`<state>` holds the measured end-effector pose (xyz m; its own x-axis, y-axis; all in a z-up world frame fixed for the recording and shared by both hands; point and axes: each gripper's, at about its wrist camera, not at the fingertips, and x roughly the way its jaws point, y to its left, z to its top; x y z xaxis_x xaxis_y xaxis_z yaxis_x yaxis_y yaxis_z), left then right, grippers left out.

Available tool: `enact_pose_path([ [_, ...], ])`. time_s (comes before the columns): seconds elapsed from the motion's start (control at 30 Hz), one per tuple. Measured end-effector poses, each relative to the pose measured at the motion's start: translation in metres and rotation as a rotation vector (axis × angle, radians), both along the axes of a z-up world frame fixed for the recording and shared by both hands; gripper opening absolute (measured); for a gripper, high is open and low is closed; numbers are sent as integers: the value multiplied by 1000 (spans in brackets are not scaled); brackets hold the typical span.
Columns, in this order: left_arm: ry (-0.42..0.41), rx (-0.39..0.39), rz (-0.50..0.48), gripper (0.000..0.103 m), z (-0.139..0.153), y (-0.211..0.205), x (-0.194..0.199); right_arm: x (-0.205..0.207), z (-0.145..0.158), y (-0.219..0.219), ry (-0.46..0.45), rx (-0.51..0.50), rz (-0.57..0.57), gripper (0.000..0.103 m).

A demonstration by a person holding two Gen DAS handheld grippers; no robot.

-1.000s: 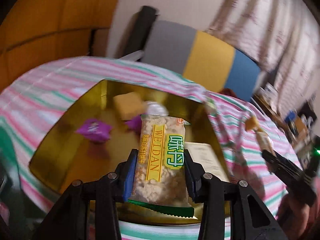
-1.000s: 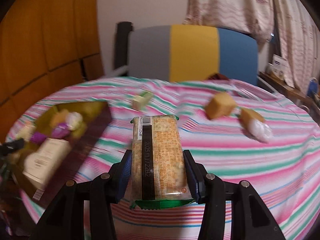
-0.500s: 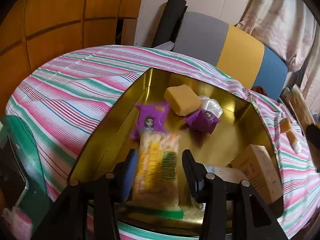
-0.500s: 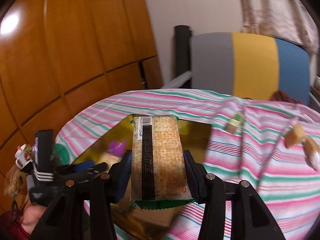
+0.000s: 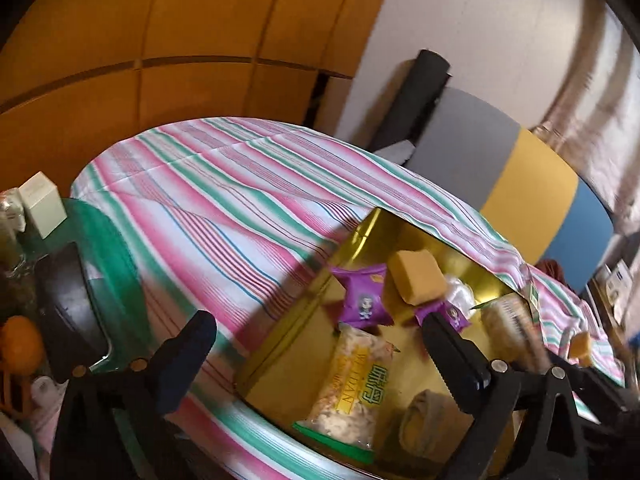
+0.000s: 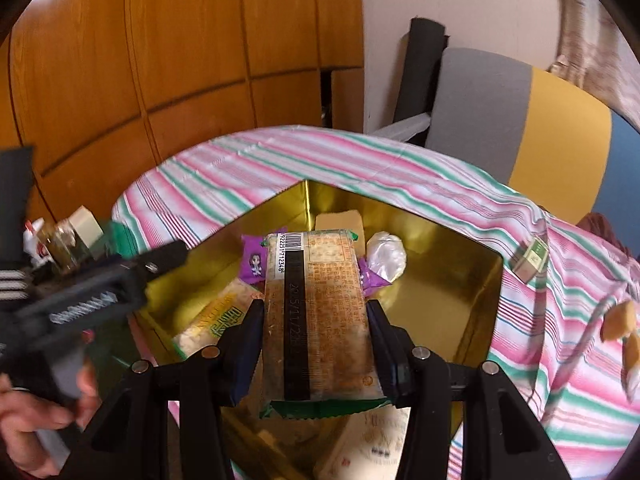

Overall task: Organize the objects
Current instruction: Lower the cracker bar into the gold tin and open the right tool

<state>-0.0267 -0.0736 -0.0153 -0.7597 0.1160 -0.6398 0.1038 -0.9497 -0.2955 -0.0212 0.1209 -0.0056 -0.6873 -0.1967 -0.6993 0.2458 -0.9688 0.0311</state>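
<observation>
A gold tin sits on the striped tablecloth and holds two purple packets, a yellow cake and a yellow-labelled cracker pack. That pack lies loose on the tin floor. My left gripper hovers over the tin's near-left edge, its jaws opening wide with nothing pressed between them. In the right wrist view my right gripper is shut on a second cracker pack, barcode side up, held above the tin. The left gripper shows at the left there, held by a hand.
A small green box and yellow cakes lie on the cloth right of the tin. A grey, yellow and blue chair back stands behind the table. A green stand with clutter and a white box is at the left.
The left gripper let go of the yellow-labelled pack, which now lies in the tin, and its jaws spread wide. The right gripper carried its pack from over the cloth to above the tin.
</observation>
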Motion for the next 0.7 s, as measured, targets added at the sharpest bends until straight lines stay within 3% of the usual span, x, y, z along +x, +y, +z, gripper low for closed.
enact_pose_path([
  [0.4,-30,67,91,103,1,-19,3,-58,-35,-29,-174,139,69,50],
  [0.57,-23,63,73,103,3,-14,6,-50,-29,-27,-116,176,57,51],
  [0.7,-36,60,47,103,-1,-6,7,-34,-13,-5,-74,88,18,51],
])
